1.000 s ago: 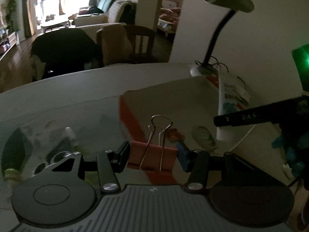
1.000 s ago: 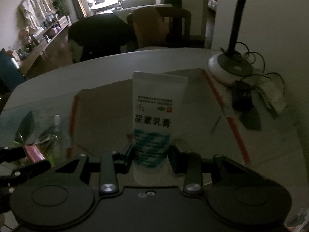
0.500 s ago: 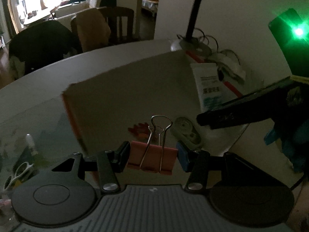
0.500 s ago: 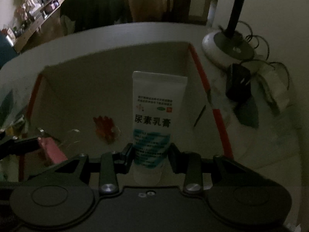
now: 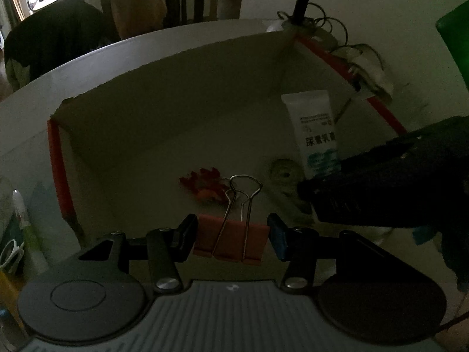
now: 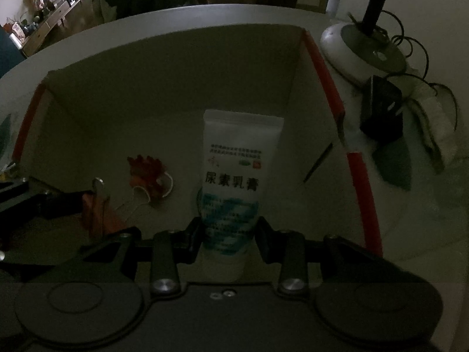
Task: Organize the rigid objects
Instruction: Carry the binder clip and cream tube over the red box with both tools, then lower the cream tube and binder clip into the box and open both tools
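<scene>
Pale round table (image 6: 164, 17) bearing open cardboard box (image 6: 176, 67), lamp base (image 6: 360, 50)

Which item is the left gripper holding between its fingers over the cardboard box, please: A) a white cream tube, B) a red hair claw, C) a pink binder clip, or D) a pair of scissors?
C: in the left wrist view the left gripper is clamped on the pink binder clip, its wire handles pointing forward over the cardboard box.
</scene>
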Motion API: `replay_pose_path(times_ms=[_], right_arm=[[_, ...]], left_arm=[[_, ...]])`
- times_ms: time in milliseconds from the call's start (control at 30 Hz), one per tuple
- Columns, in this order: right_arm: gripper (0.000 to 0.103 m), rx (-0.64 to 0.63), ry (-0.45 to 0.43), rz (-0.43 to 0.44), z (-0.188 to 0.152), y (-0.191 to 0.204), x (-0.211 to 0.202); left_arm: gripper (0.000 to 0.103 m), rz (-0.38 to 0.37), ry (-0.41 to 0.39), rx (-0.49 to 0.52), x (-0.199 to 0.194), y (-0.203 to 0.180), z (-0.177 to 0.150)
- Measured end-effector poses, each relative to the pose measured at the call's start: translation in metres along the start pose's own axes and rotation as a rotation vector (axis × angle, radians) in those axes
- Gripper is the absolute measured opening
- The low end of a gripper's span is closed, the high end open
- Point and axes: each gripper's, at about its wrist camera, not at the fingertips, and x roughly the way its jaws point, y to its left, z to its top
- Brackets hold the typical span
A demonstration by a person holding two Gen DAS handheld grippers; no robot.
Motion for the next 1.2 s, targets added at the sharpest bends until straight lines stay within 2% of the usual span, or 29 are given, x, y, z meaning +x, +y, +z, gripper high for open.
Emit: replay_pose_path(times_ms=[167,533,633,700,967,1200], right_arm=[[0.038,-0.002,0.018,0.004,0.000,-0.001,0.006],[0.041,0.025,0.008,0.020,0.001,-0.008,0.006],[0.044,0.032,-0.002,0.025,0.000,-0.010,0.003],[0.052,0.038,-0.015,0.025,-0.001,-0.011,-0.002],[0.059,0.054,-0.049,0.038,-0.005,-0.012,-0.014],[0.062,0.057,-0.076,0.042,-0.009,-0.010,-0.026]], left_arm=[[0.051,-0.002,0.062,-0.016,0.015,0.001,0.005],[0.051,-0.010,0.146,-0.032,0.034,0.004,0.013],[0.051,-0.007,0.168,-0.046,0.039,0.006,0.017],[0.051,-0.006,0.187,-0.046,0.041,0.005,0.018],[0.052,-0.013,0.170,-0.055,0.038,0.008,0.019],[0.057,-0.027,0.111,-0.072,0.022,0.014,0.013]])
